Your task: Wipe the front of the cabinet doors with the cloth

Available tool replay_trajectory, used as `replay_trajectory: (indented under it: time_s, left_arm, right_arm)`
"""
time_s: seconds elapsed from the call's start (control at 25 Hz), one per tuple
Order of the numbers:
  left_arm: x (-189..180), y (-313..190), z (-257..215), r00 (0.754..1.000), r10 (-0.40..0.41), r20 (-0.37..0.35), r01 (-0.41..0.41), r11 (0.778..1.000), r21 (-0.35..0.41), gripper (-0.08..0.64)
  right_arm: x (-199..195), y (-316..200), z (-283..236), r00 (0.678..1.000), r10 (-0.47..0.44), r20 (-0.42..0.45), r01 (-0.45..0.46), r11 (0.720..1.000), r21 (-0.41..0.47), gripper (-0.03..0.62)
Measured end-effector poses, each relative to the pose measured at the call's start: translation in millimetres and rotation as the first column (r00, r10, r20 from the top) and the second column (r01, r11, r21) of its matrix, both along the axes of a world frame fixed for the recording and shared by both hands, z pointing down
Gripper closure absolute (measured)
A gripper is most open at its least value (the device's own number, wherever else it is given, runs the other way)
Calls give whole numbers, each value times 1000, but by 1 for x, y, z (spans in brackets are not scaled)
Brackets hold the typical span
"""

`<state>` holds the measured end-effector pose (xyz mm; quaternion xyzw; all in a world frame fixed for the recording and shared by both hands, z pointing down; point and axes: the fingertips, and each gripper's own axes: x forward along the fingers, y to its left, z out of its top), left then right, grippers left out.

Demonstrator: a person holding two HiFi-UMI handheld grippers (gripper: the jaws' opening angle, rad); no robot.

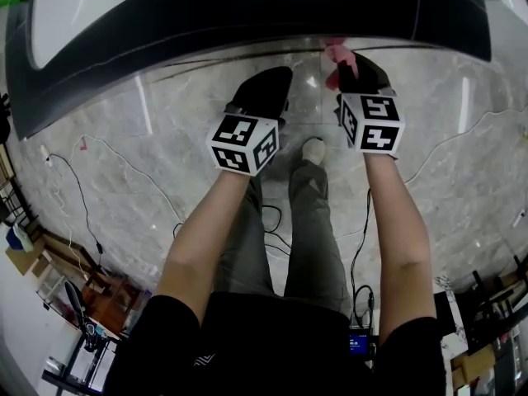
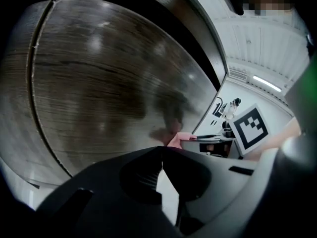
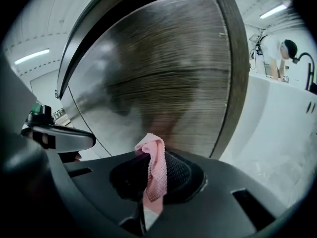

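While I stand facing it, the cabinet door (image 3: 163, 78) fills most of both gripper views: a dark, glossy wood-grain panel with the grain running crosswise. In the left gripper view the same surface (image 2: 109, 83) shows a thin vertical seam near its left side. From the head view, a dark band (image 1: 247, 15) across the top appears to be this cabinet front seen steeply from above, though the angle is poor. Below it lies a pale marbled floor (image 1: 124, 180), with thin cables (image 1: 74, 188) trailing across it at the left.

My right gripper (image 1: 359, 71) is held up near the door, its marker cube (image 1: 373, 122) facing upward. Its jaws (image 3: 153, 155) are clenched on the pink cloth (image 3: 156, 167). The cloth is a narrow knit fold pinched between the pads, with its free end standing above the tips and just in front of the door. In the head view the cloth (image 1: 337, 54) shows as a pink tuft at the gripper's tip, close to the dark band.

My left gripper (image 1: 262, 89) is beside the right, apart from it. Its jaws (image 2: 161, 150) are pressed together at the tips with nothing between them. From the left gripper view, the cloth (image 2: 177, 139) and the right cube (image 2: 250, 128) are visible off to the right.
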<state>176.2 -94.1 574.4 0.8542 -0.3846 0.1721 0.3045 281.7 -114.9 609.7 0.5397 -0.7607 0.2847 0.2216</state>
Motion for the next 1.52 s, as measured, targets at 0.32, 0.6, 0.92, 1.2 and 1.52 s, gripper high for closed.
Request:
replay_trajectory:
  time_s: [0.32, 0.6, 0.92, 1.2, 1.52]
  left_arm:
    - [43, 1, 2, 999, 32, -4, -32, 999, -5, 551]
    - [52, 7, 2, 999, 53, -3, -53, 999, -9, 551]
    - [26, 14, -9, 999, 53, 0, -53, 999, -9, 551]
    - [-11, 23, -30, 1000, 31, 2, -31, 1000, -4, 551]
    - [-63, 26, -59, 999, -36, -5, 36, 999, 12, 551]
  right_arm:
    - [50, 2, 7, 999, 44, -14, -44, 999, -9, 545]
    - [76, 12, 4, 992, 123, -6, -123, 992, -10, 545]
    - [59, 29, -22, 991, 134, 11, -134, 991, 6, 545]
    - [21, 38, -46, 995, 96, 19, -97, 995, 11, 545]
    - [-29, 40, -76, 999, 38, 25, -39, 999, 28, 545]
